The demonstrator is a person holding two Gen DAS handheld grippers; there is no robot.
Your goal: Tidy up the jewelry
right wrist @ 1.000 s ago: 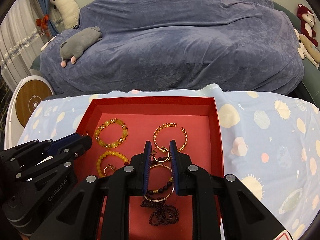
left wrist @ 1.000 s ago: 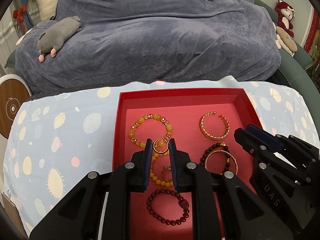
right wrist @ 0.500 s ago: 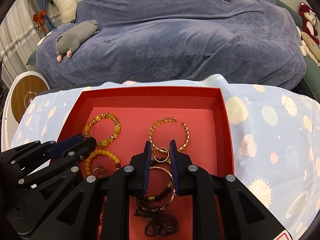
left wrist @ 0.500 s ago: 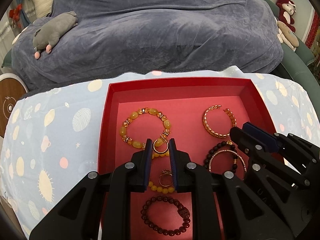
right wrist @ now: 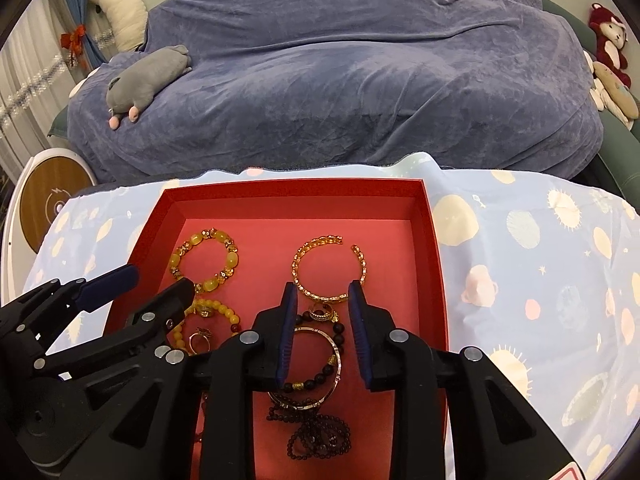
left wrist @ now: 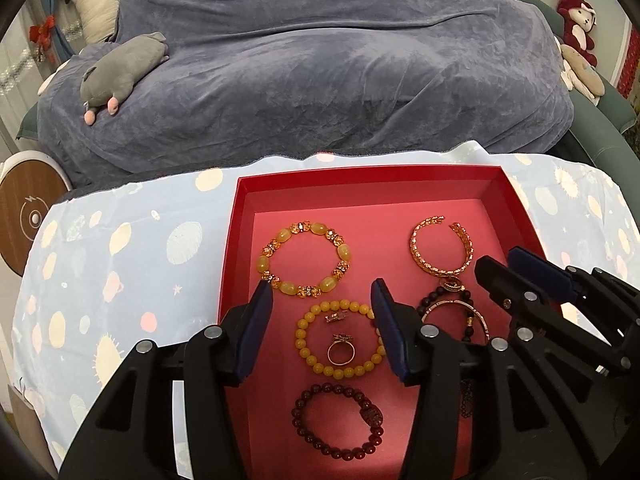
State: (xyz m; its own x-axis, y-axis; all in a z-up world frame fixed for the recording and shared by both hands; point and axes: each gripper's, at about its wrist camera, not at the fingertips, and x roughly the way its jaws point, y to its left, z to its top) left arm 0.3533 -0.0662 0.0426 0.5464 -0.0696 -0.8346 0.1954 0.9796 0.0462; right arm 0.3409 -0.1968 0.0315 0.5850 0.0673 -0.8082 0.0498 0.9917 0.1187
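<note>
Red tray (left wrist: 234, 248) on a bench under a pale blue cloth (left wrist: 120, 264) printed with planets. Left wrist view: left gripper (left wrist: 322, 306) over the tray, fingers just been opening, now well apart, nothing gripped; between them on the tray floor lie a small earring (left wrist: 337, 316) and a ring (left wrist: 341, 350) inside the yellow bead bracelet (left wrist: 340, 338). Amber bracelet (left wrist: 306, 258) beyond the fingers, dark red bracelet (left wrist: 338, 420) nearer the camera, gold cuff (left wrist: 440, 246) to the right. Right gripper (left wrist: 508, 266) comes in from the right, above the dark bead bangle (left wrist: 454, 312).

Right wrist view: right gripper (right wrist: 322, 294) fingers just been opening too, moderately apart, holding nothing; a small gold hoop (right wrist: 322, 313) lies loose between the tips, just below the gold cuff (right wrist: 330, 268). Only this view shows the dark bead necklace (right wrist: 316, 432) bunched near the camera; the dark red bracelet is hidden here. Left gripper (right wrist: 158, 280) at left over the amber bracelet (right wrist: 206, 258).

Room: blue-grey velvet cover (right wrist: 360, 80) over a big couch or bed, grey plush (right wrist: 148, 76) on it, red plush (right wrist: 610, 38) at far right, white curtain (right wrist: 24, 92) left.
</note>
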